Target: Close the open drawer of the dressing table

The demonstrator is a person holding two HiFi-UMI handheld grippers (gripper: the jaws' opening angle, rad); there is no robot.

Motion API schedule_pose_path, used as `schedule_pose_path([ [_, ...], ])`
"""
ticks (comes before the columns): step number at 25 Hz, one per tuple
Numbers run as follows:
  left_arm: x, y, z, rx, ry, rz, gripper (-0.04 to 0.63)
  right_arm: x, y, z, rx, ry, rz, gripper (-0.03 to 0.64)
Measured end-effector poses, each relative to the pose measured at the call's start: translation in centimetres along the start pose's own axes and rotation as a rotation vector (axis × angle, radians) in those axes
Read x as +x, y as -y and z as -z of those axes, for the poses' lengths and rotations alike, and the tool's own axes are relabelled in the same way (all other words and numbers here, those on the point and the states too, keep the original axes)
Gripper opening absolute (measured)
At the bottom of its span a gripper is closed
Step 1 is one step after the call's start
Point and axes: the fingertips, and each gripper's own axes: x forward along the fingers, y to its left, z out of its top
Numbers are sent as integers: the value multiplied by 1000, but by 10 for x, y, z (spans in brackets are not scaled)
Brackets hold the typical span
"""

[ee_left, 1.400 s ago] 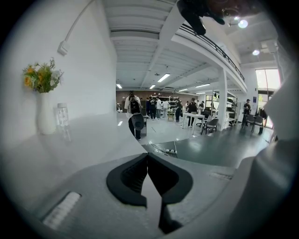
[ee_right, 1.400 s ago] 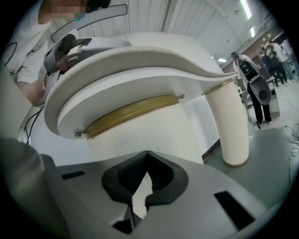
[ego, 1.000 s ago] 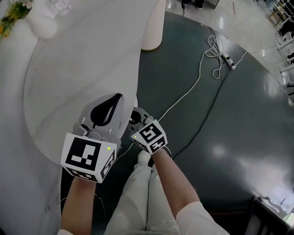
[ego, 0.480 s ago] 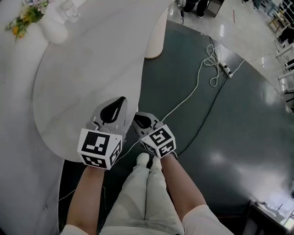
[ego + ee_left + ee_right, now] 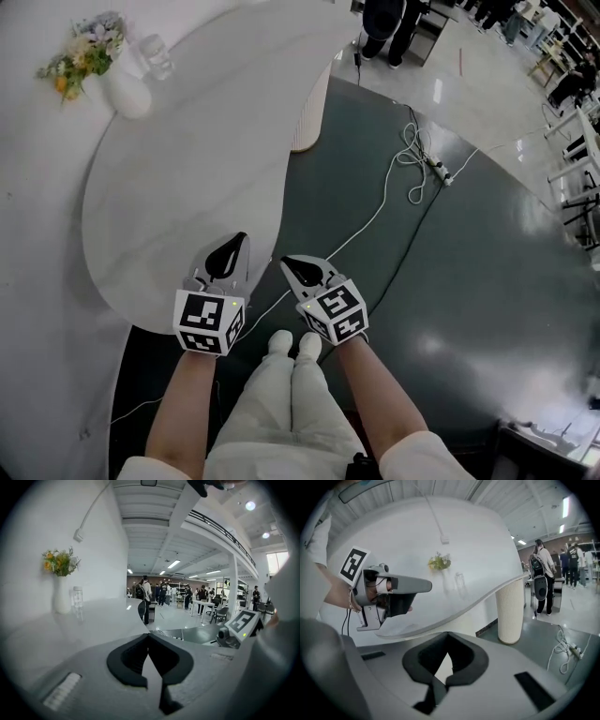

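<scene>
No open drawer shows in any view. The white dressing table top point(image 5: 187, 169) fills the left of the head view, and its curved front edge runs past my grippers. My left gripper point(image 5: 228, 255) is shut and holds nothing; its tip lies over the table's front edge. My right gripper point(image 5: 301, 272) is also shut and empty, beside the left one, over the dark floor just off the table. In the left gripper view the shut jaws point(image 5: 148, 637) point along the table top. The right gripper view has its shut jaws point(image 5: 447, 638) aimed at the table's underside edge point(image 5: 454, 606).
A white vase of flowers point(image 5: 117, 84) and a glass point(image 5: 157, 56) stand at the table's back. A fluted white leg point(image 5: 309, 112) holds up the far end. A white cable and power strip point(image 5: 436, 169) lie on the dark floor. The person's legs point(image 5: 291, 394) are below the grippers.
The head view has pulled back and shows more table and floor. Both grippers have drawn toward the person; the left one has slid back from over the table to its edge.
</scene>
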Motion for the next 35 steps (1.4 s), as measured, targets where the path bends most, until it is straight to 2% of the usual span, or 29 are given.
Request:
schedule_pose_path([
  [4,-11,8,-11,1,21,9,15,-22,-3,-22,-38,-2,34,-3],
  [7,-18,14,-22,39,36,19,15,-37,-4,-41,-67,10,62,-3],
  [15,-55,16,-81,103,126,14,15,-83,-21,-112,-165,72,151,-3],
  [23,-94,13,-139,123,246,-18,15,-138,-38,-180,-265,173,250,-3],
  [26,-106,10,-156,138,289,-28,15,-155,-41,-205,-288,212,300,-3],
  [31,-130,4,-189,169,365,-50,15,-189,-43,-246,-257,292,415,-3],
  [35,-151,7,-214,219,434,-55,15,-223,-51,-271,-305,355,488,-3],
])
